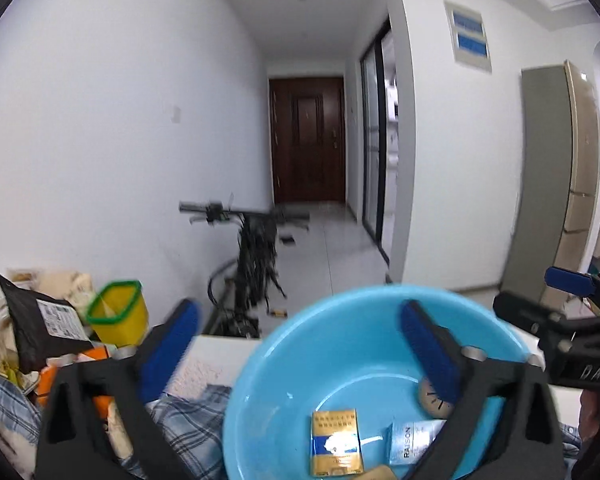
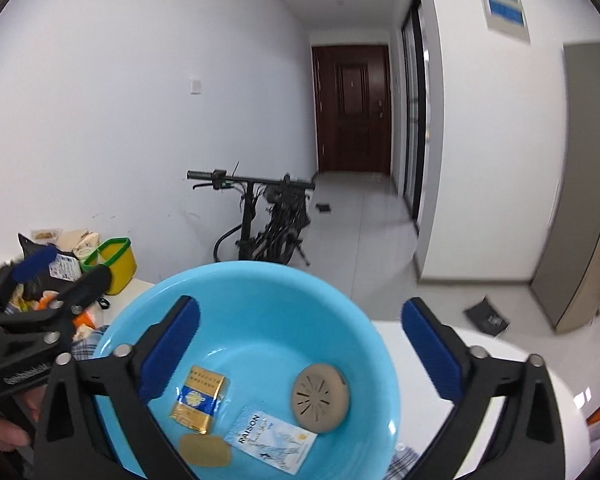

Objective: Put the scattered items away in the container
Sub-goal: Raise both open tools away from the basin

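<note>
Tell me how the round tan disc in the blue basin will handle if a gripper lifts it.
The round tan disc looks rigid, so probably stiff. It lies flat in the blue basin, so it likely won't roll, though its low edge may be awkward to pinch. Probably light.

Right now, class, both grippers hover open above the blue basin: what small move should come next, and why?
Probably swing the left gripper toward the clutter by the yellow tub. The blue basin already holds four items, both grippers are empty, and the right gripper sits farther away.
</note>
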Demonstrator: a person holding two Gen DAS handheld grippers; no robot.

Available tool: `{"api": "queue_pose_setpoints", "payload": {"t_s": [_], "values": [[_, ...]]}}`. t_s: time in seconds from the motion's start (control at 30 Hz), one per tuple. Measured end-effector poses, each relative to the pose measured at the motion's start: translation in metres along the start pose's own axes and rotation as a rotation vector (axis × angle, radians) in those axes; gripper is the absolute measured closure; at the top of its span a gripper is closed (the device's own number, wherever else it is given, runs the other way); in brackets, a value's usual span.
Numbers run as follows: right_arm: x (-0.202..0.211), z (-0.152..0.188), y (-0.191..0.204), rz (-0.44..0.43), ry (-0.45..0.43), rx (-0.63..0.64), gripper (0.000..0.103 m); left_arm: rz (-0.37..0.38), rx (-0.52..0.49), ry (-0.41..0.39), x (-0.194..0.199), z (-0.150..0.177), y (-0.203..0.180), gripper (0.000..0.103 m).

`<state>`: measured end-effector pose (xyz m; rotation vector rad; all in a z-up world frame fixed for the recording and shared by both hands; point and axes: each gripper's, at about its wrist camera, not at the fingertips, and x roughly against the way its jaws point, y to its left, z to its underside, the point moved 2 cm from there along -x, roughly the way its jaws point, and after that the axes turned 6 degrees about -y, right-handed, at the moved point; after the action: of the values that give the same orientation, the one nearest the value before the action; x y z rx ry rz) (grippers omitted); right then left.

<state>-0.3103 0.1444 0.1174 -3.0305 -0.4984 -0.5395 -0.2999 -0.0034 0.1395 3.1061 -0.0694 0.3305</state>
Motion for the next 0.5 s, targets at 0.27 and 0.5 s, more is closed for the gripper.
{"api": "queue_pose_setpoints", "payload": {"t_s": [0.27, 0.5], "values": [[0.011, -0.006, 0.007, 0.006, -0.037, 0.011, 0.001, -0.094, -0.036, -0.046, 0.011, 0.004, 0.006, 0.000], [0.025, -0.005, 0.001, 0.006, -0.043, -0.024, 0.000, -0.062, 0.034, 0.006, 0.016, 0.005, 0.024, 0.000]]}}
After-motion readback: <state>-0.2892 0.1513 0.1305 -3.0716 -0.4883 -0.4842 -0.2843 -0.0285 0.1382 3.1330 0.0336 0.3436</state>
